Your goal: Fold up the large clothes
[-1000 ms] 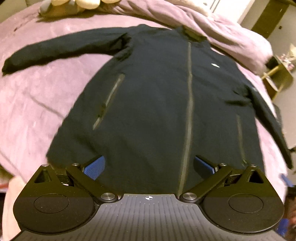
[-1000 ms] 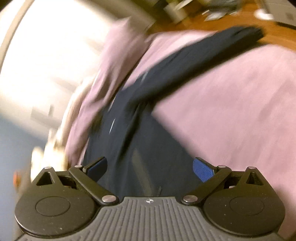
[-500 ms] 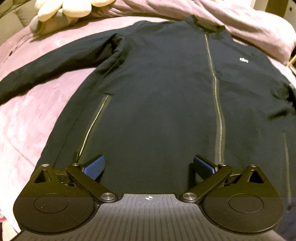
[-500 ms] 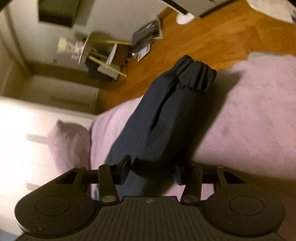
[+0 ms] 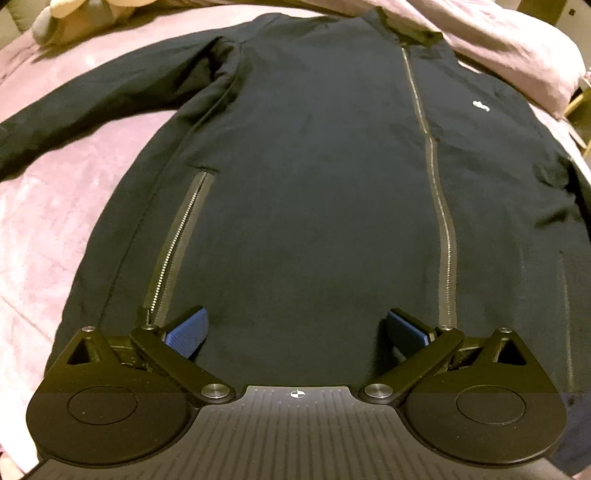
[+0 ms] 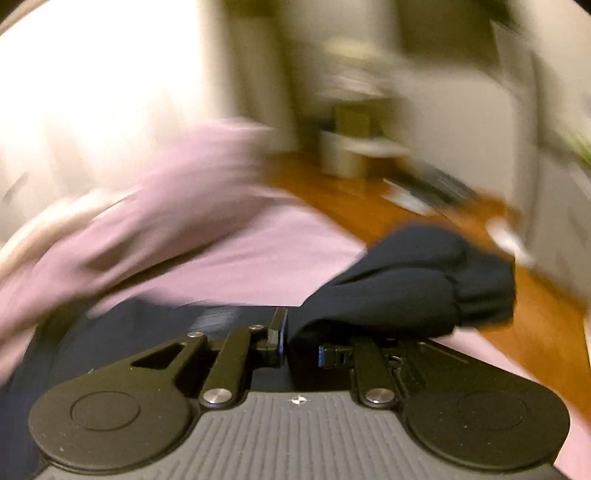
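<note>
Leftmost, beyond the jacket's [image 5: 314,192] outstretched sleeve [image 5: 92,99], a pale stuffed toy [image 5: 74,18] lies at the far edge of the bed [image 5: 44,229], which is covered in a pink-lilac blanket. That sleeve reaches out left from the jacket's shoulder and lies flat on the blanket. The dark navy jacket itself is spread front up across the bed, collar at the far end. On its left half a pocket zip [image 5: 177,247] slants down towards the hem; right of that, the main zip [image 5: 432,177] runs closed from collar to hem. Further right, on the chest, sits a small white logo [image 5: 480,106], too small to read as any brand or word. A bunched lilac duvet [image 5: 517,48] lies past the jacket's collar, on the right.

The left gripper [image 5: 295,332] hovers over the jacket's hem with its blue-padded fingers spread wide, holding nothing.

In the blurred right wrist view, the right gripper [image 6: 301,349] is clamped on the jacket's other sleeve, whose elastic cuff [image 6: 484,284] bunches just beyond the fingers, over the bed's edge with wooden floor [image 6: 369,192] behind.
</note>
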A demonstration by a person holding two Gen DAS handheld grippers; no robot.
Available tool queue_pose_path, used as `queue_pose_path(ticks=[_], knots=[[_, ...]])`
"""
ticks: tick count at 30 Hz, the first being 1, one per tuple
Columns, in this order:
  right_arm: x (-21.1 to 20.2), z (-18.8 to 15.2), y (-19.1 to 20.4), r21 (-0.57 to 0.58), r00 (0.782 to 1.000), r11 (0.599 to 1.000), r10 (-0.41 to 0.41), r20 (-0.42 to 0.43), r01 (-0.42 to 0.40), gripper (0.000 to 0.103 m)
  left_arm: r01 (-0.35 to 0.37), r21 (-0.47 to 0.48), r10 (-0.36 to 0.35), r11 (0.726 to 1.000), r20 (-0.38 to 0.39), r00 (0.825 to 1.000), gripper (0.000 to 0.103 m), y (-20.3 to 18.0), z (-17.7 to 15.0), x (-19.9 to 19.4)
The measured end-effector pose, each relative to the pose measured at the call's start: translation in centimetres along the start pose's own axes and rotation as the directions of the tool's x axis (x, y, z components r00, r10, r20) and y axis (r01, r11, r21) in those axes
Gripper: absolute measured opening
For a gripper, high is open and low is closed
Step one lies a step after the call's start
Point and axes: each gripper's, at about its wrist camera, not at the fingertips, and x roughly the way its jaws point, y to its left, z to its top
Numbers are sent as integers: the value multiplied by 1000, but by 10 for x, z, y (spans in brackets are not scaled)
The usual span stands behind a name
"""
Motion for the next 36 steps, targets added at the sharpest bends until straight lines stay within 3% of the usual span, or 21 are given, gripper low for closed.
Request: queue_pose_path(ticks=[2, 3, 5, 7, 9, 12, 14, 17, 19, 23, 25, 27, 28, 30, 31, 34, 36], knots=[[-10, -8, 68, -200, 992, 972, 122, -30, -125, 28, 42, -40, -42, 998, 4, 999, 103, 7, 4, -8], [-15, -19, 96, -281, 984, 943, 169, -57, -178, 48, 71, -61, -70, 996, 13, 997, 103, 11, 7, -11], [-25, -48, 144, -404, 955, 866, 261, -141, -296, 66, 129, -81, -125, 988, 47, 991, 103, 16, 15, -21], [-32, -73, 163, -415, 920, 823, 321, -226, -389, 66, 142, -58, -136, 988, 100, 986, 103, 16, 27, -29], [-33, -86, 155, -328, 897, 844, 339, -285, -423, 65, 172, -37, -165, 984, 134, 977, 103, 9, 40, -34], [-38, -94, 115, -97, 873, 903, 370, -318, -418, 65, 276, -32, -268, 961, 157, 951, 103, -4, 61, -27], [-45, -108, 91, 2, 880, 926, 358, -313, -376, 65, 360, -45, -350, 932, 148, 925, 103, -19, 74, -14], [-55, -119, 50, 126, 894, 948, 318, -315, -293, 65, 484, -78, -475, 872, 112, 873, 103, -47, 98, 16], [-62, -126, 21, 193, 897, 948, 305, -320, -254, 65, 524, -111, -516, 845, 94, 852, 102, -64, 109, 34], [-66, -137, -9, 269, 890, 938, 306, -339, -220, 65, 509, -128, -511, 851, 13, 859, 82, -96, 122, 72], [-63, -140, -17, 280, 892, 937, 301, -336, -211, 65, 515, -148, -522, 845, -13, 853, 76, -104, 125, 87], [-65, -143, -22, 285, 894, 935, 304, -328, -214, 65, 529, -170, -540, 832, -24, 842, 63, -105, 125, 97], [-63, -143, -23, 288, 894, 933, 307, -325, -216, 65, 519, -171, -530, 837, -21, 848, 60, -106, 125, 100], [-60, -142, -21, 286, 895, 933, 310, -322, -220, 65, 493, -149, -502, 857, -28, 865, 37, -110, 127, 103], [-61, -140, -23, 281, 896, 934, 308, -319, -220, 65, 484, -137, -492, 864, -30, 870, 35, -111, 128, 103], [-61, -127, -19, 253, 909, 942, 294, -297, -222, 65, 483, -97, -484, 870, 13, 875, 14, -108, 131, 85], [-61, -116, -15, 238, 916, 944, 291, -276, -228, 65, 470, -33, -467, 882, 78, 881, 9, -102, 142, 60]])
